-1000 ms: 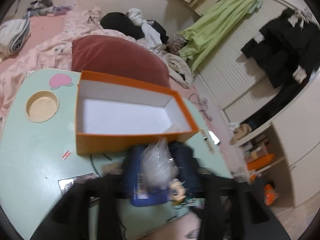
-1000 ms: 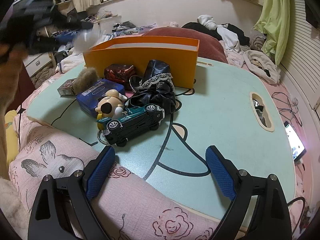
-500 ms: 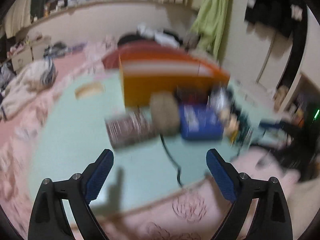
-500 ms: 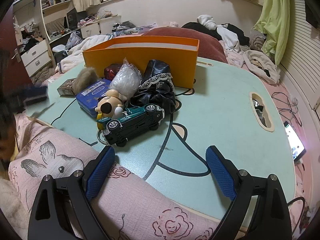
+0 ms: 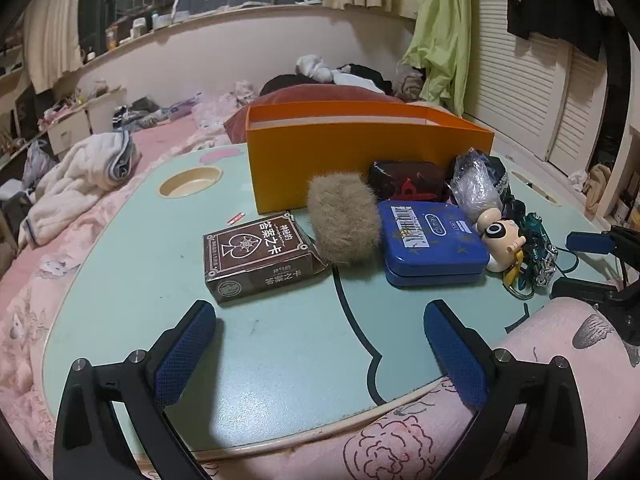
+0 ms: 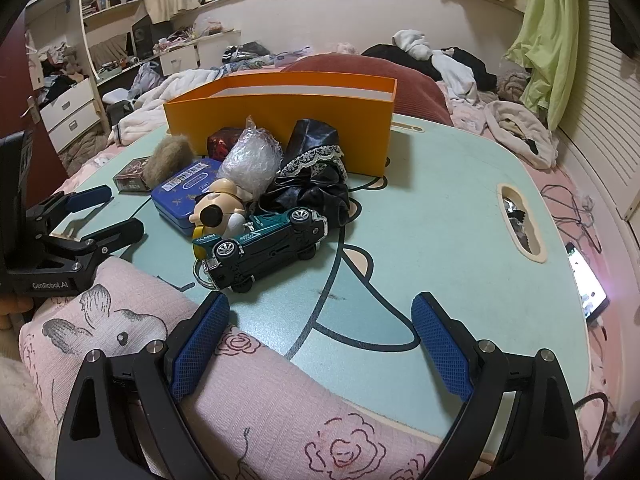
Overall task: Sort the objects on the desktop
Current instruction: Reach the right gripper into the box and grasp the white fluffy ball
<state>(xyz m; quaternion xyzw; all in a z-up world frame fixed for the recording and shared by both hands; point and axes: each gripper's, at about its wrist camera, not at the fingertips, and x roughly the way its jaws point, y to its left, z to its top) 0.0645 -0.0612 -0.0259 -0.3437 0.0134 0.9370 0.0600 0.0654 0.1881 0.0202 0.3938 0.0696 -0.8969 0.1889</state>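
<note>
Left gripper (image 5: 318,344) low over bare near part of table (image 5: 132,280), jaws opening, nothing between pads. Right gripper (image 6: 320,332) at near table edge above pink quilt (image 6: 256,392), fingers wide apart, empty. Orange box (image 5: 344,160) at far side of table, open top; contents not visible from either view. Clutter packed against its front wall: card box (image 5: 258,254), fur ball (image 5: 344,218) touching it, blue tin (image 5: 428,244), dark red packet (image 5: 408,180) behind tin, clear plastic bag (image 5: 476,188), figurine (image 5: 500,236), toy car (image 6: 266,246) on its side, black lace cloth (image 6: 316,176). Open table surface left of card box up to round cup recess (image 5: 190,182). In right wrist view, wide bare stretch right of car out to slot (image 6: 520,220) near table's right edge.
</note>
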